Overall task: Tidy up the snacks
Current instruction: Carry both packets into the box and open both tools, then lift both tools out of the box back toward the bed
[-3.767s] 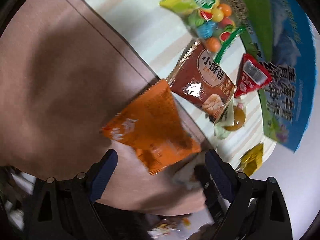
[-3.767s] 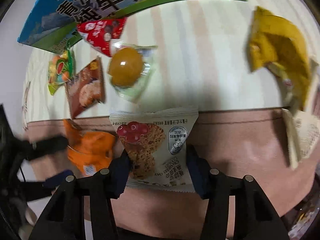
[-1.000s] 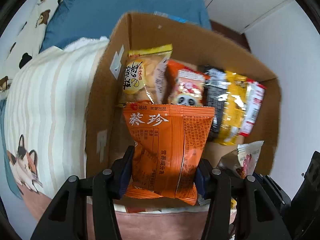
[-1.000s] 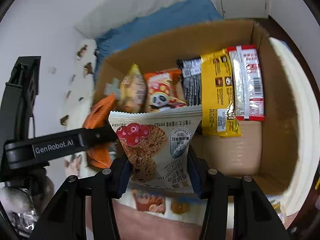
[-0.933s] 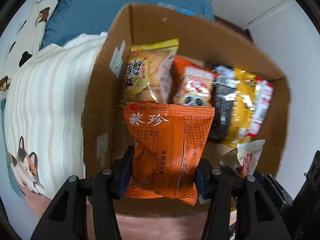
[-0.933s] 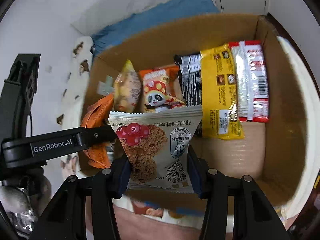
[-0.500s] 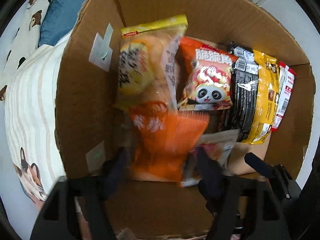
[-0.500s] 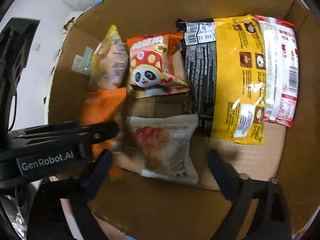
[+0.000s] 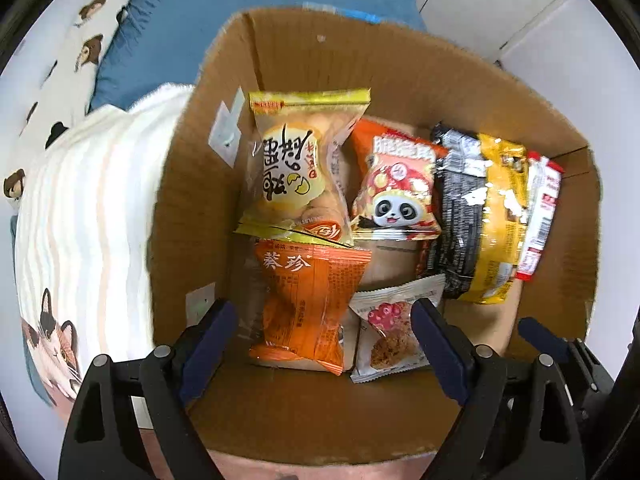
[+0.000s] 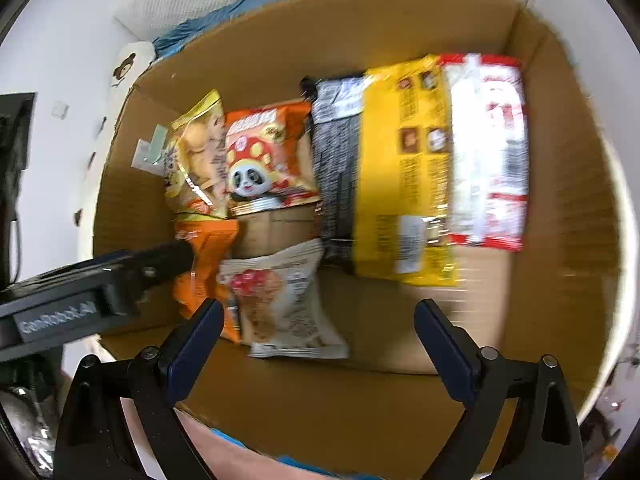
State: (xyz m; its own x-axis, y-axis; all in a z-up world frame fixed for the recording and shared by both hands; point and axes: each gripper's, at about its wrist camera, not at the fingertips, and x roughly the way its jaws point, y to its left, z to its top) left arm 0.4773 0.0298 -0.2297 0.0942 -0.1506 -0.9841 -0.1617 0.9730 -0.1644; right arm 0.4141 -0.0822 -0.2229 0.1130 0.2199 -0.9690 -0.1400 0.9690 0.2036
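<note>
A brown cardboard box (image 9: 320, 412) lies under both grippers. On its floor lies an orange snack packet (image 9: 308, 304), loose between the spread fingers of my left gripper (image 9: 322, 320), whose jaws are opening; the pads do not touch it. Beside it to the right lies a white cranberry oat cookie packet (image 9: 392, 332). In the right wrist view that white packet (image 10: 280, 304) lies flat below my right gripper (image 10: 318, 316), which is open and holds nothing. The orange packet (image 10: 208, 256) is partly hidden there by the left gripper's black finger (image 10: 120, 280).
Further back in the box lie a yellow egg-pastry packet (image 9: 296, 172), a panda packet (image 9: 396, 196), and black (image 9: 460, 208), yellow (image 9: 500, 216) and red-white (image 9: 540, 208) packets. A striped cat blanket (image 9: 80, 220) lies left of the box, a blue pillow (image 9: 240, 12) behind it.
Both grippers were shut on their packets a second ago and have since spread wide. The orange packet and the white cookie packet dropped onto the box floor.
</note>
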